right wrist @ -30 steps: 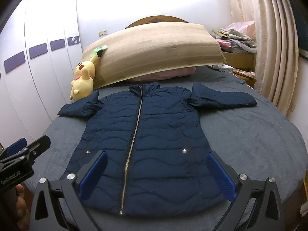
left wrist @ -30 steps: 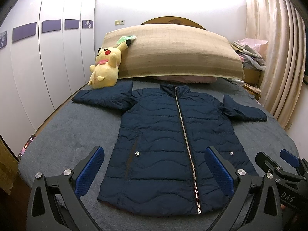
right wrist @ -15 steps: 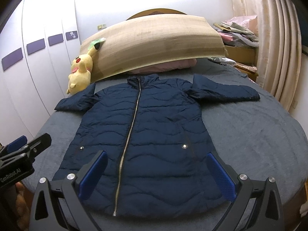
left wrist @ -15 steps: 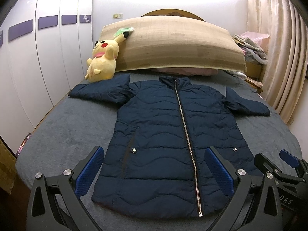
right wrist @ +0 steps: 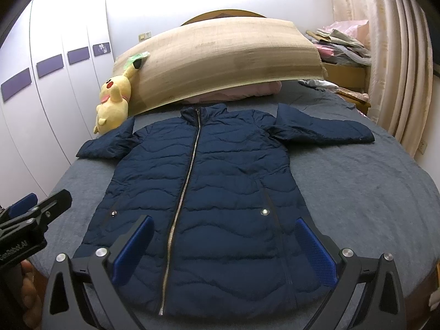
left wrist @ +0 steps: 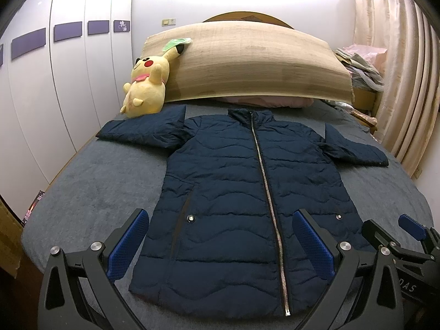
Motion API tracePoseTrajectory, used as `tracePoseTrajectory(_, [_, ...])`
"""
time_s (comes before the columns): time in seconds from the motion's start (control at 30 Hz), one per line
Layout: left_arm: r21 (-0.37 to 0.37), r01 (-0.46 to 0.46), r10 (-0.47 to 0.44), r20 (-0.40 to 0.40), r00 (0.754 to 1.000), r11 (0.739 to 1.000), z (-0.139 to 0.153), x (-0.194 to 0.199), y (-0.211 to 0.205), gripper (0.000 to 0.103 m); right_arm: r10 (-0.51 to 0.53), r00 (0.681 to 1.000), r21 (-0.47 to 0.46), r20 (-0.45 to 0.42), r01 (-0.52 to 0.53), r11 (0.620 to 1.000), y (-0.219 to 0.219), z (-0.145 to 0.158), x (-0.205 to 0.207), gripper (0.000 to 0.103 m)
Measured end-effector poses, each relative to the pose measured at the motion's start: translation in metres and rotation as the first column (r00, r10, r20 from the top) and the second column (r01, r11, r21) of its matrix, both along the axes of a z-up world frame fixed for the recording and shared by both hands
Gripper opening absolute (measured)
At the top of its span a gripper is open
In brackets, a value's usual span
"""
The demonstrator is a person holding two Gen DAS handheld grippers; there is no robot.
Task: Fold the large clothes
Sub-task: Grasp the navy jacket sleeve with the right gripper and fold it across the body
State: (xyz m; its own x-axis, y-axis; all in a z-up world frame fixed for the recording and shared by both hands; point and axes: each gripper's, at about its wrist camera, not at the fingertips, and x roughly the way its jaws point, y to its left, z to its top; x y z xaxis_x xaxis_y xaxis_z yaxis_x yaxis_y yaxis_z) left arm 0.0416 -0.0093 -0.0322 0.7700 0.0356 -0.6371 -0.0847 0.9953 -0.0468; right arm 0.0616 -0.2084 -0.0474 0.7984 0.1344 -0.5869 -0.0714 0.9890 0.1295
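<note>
1. A wardrobe [left wrist: 41,104] with purple handle strips runs down the left wall, and a yellow plush toy [left wrist: 147,85] leans on the tan headboard cushion [left wrist: 247,63] at the head of the bed [left wrist: 90,192].
2. The left gripper [left wrist: 220,244] hovers over the near edge of the bed with its jaws spread wide. Its blue pads [left wrist: 128,244] are well apart and hold nothing, and nothing touches them.
3. The navy quilted coat [left wrist: 242,198] lies flat on the grey cover, front side up and zipped, with the collar toward the headboard and the hem nearest both grippers. From the left wrist view its hem sits between and just beyond the left fingertips.
4. Its sleeves stretch out sideways; the left one ends beside the plush toy, and the right one [right wrist: 324,132] points toward the curtain [right wrist: 398,63].
5. The right gripper [right wrist: 224,247] is likewise wide open and empty, above the coat's lower half, apart from the fabric.
6. A heap of clothes [right wrist: 341,44] sits at the far right, behind the cushion.
</note>
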Motion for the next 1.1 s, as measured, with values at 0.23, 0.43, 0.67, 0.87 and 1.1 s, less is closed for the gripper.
tracePoseTrajectory(0.23, [-0.004, -0.011, 0.011, -0.005, 1.0, 1.0, -0.003, 0.011, 0.004, 0.103, 0.011, 1.0, -0.001, -0.008, -0.011, 1.0, 0.002, -0.003, 0.011, 0.103])
tracePoseTrajectory(0.43, [-0.023, -0.001, 0.001, -0.028, 1.0, 1.0, -0.018, 0.028, 0.012, 0.103, 0.062, 0.998, 0.091, 0.003, -0.062, 0.994, -0.023, -0.006, 0.023, 0.103])
tracePoseTrajectory(0.67, [-0.02, -0.047, 0.045, -0.105, 0.993, 0.999, -0.054, 0.065, 0.028, 0.103, -0.057, 0.992, 0.369, -0.11, 0.094, 0.925, -0.136, -0.036, 0.062, 0.103])
tracePoseTrajectory(0.87, [0.009, -0.029, 0.03, -0.133, 0.991, 1.0, -0.075, 0.1, 0.02, 0.103, -0.21, 0.954, 0.53, -0.212, 0.293, 0.796, -0.239, -0.062, 0.088, 0.103])
tracePoseTrajectory(1.1, [0.015, -0.004, 0.006, -0.145, 0.989, 1.0, -0.098, 0.136, 0.009, 0.103, -0.334, 0.911, 0.675, -0.242, 0.406, 0.616, -0.334, -0.08, 0.131, 0.103])
